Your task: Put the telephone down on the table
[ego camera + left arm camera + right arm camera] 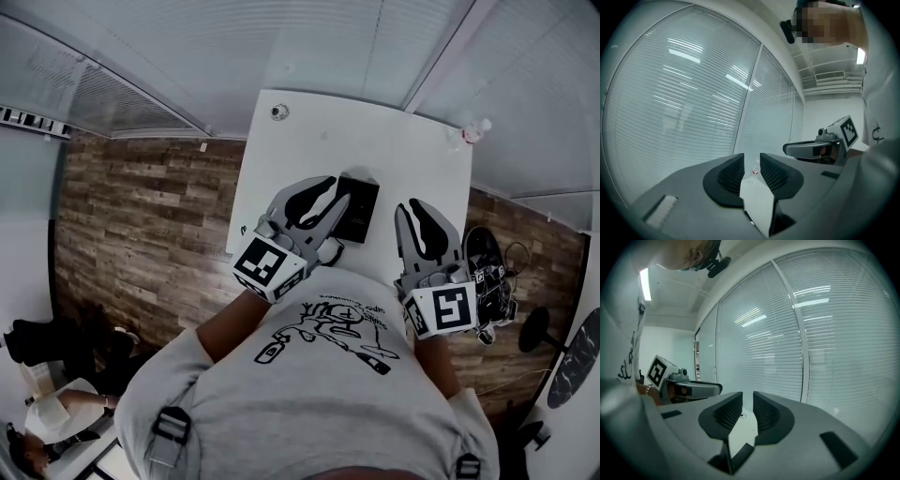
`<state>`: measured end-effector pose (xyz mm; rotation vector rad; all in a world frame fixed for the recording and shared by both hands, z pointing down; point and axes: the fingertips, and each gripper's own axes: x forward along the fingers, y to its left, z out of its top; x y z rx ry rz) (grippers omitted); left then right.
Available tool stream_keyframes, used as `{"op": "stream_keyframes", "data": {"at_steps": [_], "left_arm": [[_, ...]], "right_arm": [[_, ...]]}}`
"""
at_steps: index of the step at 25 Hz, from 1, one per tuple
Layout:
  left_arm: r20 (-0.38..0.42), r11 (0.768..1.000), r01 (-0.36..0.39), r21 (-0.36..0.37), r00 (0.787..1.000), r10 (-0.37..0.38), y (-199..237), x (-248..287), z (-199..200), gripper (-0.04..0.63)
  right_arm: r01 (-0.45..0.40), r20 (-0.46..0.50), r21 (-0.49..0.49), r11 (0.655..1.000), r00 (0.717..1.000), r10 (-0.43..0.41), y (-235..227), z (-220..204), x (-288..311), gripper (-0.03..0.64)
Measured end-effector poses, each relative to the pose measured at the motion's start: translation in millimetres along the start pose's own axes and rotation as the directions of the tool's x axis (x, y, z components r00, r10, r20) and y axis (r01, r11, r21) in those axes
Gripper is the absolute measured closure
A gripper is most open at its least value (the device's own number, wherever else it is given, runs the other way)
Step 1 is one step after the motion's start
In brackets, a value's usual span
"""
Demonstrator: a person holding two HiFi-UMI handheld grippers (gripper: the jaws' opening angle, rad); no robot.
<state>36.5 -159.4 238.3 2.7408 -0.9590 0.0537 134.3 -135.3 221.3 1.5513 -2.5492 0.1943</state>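
- Here, the telephone [360,211], a flat dark slab, lies on the white table [375,131], near the edge closest to the person.
- Left gripper [323,187]: jaws drawn together to a narrow slit with nothing between them; in the head view its tips overlap the telephone's left edge; contact cannot be told.
- Right gripper [418,208]: jaws likewise closed and empty; it hangs just right of the telephone, apart from it.
- Far corner: a small bottle [475,131]; wood-pattern floor [141,216] around the table.
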Motion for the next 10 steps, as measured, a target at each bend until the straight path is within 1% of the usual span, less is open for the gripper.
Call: {"op": "stream_keyframes", "data": {"at_steps": [10], "left_arm": [[-0.004,1.000,0.007,-0.017,1.000,-0.008,-3.4,-0.1,-3.0,0.496]], "right_arm": [[0.002,-0.002,-0.001,1.000,1.000,-0.002,-0.3,0.3,-2.4,0.554]]}}
